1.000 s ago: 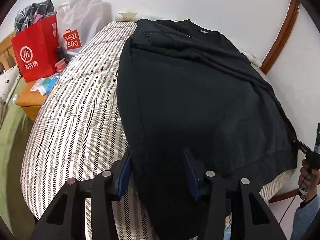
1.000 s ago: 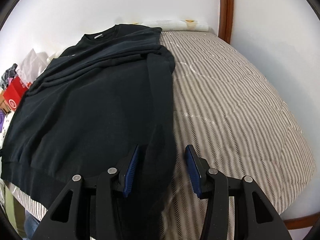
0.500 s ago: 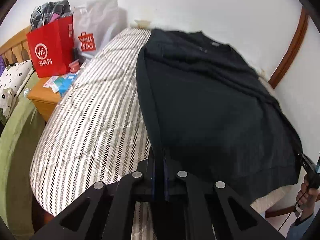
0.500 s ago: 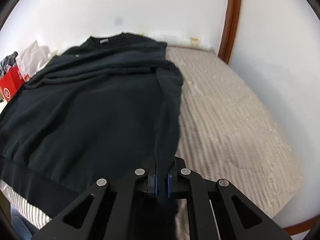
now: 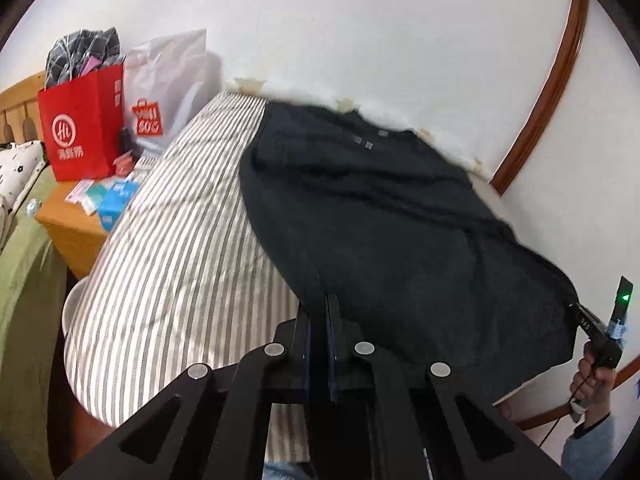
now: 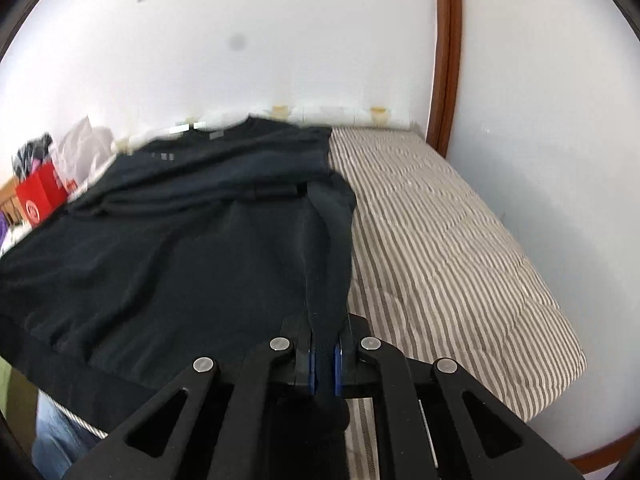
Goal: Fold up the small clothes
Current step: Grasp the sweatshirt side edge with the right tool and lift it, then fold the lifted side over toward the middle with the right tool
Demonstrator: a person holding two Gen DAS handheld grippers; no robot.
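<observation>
A black sweatshirt (image 5: 384, 216) (image 6: 192, 240) lies spread on a striped mattress (image 5: 172, 264) (image 6: 440, 240), collar toward the far wall. My left gripper (image 5: 319, 312) is shut on the near left corner of its hem, which is lifted off the bed. At the near right corner my right gripper (image 6: 324, 336) is shut on the hem too, the cloth pulled up into a ridge between the blue pads. In the left wrist view the other gripper (image 5: 592, 328), held by a hand (image 5: 592, 376), shows at the far right edge of the sweatshirt.
A red paper bag (image 5: 80, 128) and a white plastic bag (image 5: 168, 88) stand on a wooden bedside table (image 5: 72, 224) left of the bed, with small packets. White walls and a brown door frame (image 6: 448, 56) bound the bed at the back and right.
Both grippers went from open around the hem to shut on it. Both then rose, lifting the hem off the mattress; the far wall now fills more of each view.
</observation>
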